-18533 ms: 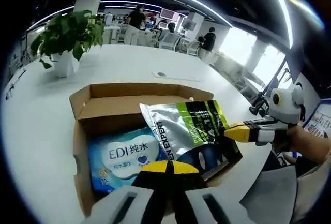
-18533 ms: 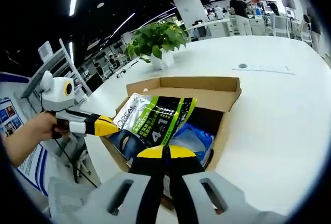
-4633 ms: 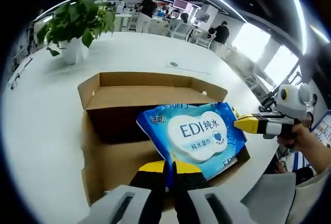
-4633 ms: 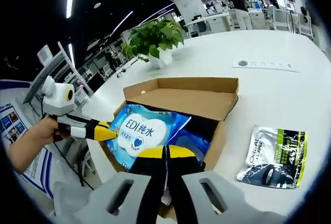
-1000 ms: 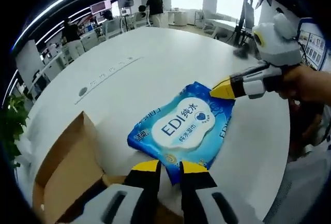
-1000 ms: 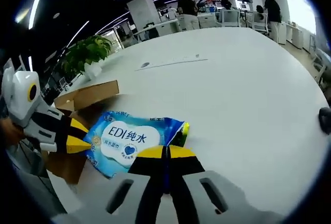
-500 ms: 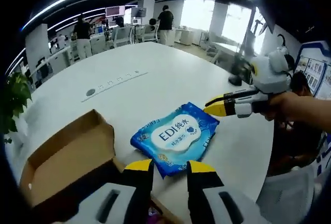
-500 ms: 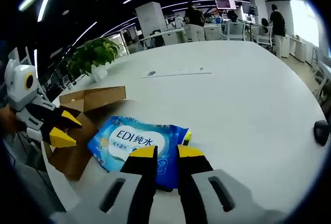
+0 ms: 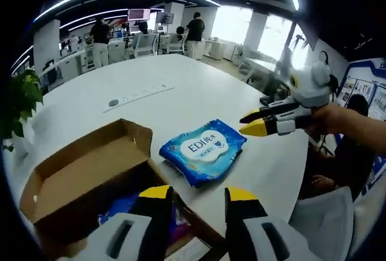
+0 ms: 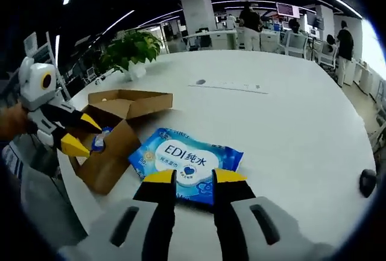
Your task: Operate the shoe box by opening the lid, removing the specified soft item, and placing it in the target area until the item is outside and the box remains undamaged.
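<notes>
Count: one box (image 9: 84,173), one wipes pack (image 9: 203,150) out on the table (image 9: 181,92), two grippers, one potted plant (image 10: 134,50).
Box: brown cardboard, lid flaps folded back, standing open on the white table; in the right gripper view (image 10: 114,134) it sits left of the pack.
Box contents: something blue and purple shows inside near the front wall in the left gripper view; what it is cannot be told.
Wipes pack: blue soft pack with a white label, lying flat on the table just beside the box, outside it; in the right gripper view (image 10: 186,163) its long axis runs left to right, one short end towards the box.
Left gripper (image 9: 194,196): jaws apart, holding nothing, above the box's near edge.
Right gripper (image 10: 194,178): jaws apart, holding nothing, tips over the pack's near edge; whether they touch it cannot be told.
Background: people standing at desks far across the room.
</notes>
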Demonstrator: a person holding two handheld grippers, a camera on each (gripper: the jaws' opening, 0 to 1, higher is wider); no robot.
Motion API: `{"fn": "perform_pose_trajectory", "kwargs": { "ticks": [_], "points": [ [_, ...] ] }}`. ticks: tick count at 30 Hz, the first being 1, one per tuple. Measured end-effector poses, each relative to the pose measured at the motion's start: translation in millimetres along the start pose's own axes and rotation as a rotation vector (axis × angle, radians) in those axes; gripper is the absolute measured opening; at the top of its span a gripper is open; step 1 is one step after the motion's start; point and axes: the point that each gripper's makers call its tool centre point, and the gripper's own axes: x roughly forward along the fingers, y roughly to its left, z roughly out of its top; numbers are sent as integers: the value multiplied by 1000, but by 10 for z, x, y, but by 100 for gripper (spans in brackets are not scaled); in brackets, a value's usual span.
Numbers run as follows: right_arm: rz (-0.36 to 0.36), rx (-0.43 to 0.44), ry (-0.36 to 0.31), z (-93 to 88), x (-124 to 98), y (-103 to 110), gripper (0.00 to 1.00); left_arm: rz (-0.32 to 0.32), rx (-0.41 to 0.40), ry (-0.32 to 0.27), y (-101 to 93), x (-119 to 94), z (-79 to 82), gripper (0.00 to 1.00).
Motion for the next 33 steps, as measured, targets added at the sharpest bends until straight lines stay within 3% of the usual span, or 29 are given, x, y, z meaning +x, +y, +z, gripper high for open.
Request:
{"fn": "perform_pose_trajectory", "kwargs": {
  "ticks": [12,19,25,33],
  "points": [
    [126,-123,4,270,47,580,23,23,40,27,240,-237,-200,33],
    [185,-173,3,377,151,865,22,23,64,82,406,-304,-382,31],
    [233,-224,22,380,297,1110,21,-3,83,105,424,-251,-512,30],
    [292,-253,32,409,482,1415,19,4,38,93,483,-84,-497,25]
  ]
}}
